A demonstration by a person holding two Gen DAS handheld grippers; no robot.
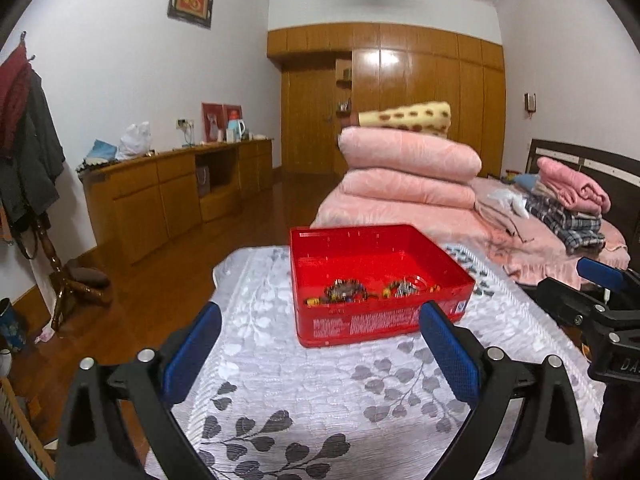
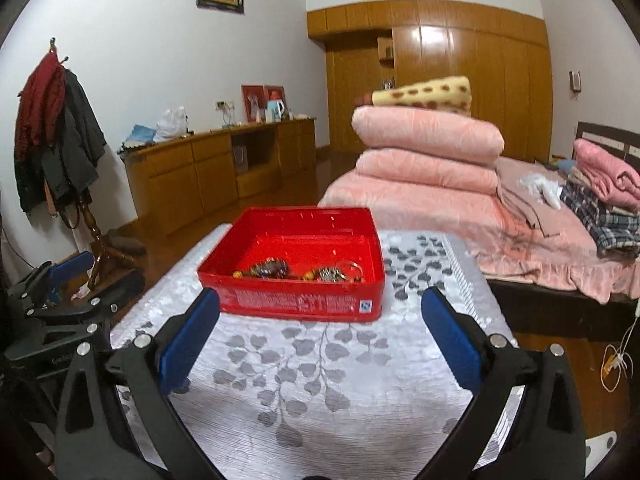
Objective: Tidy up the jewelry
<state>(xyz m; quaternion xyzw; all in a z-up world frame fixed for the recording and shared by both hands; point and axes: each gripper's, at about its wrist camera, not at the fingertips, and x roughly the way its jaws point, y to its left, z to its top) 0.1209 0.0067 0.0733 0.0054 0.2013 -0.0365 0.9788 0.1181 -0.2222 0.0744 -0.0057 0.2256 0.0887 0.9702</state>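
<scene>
Right wrist: red tin (image 2: 296,280) beyond gripper (image 2: 320,312).

Two matching handheld grippers, seen from their own fisheye cameras. Left gripper (image 1: 320,344): black plastic frame of angular arms with triangular cut-outs, round silver screw heads at the pivots, each of the two fingers (image 1: 192,354) faced with a long blue textured pad. Right gripper (image 2: 320,330): same black linkage arms, same silver screws, same blue ribbed pads (image 2: 450,338) on the inner faces. From the side, in the other gripper's view: chunky black body, blue pad tips, silver fasteners, faint pale lettering moulded on the housing, too blurred to read
</scene>
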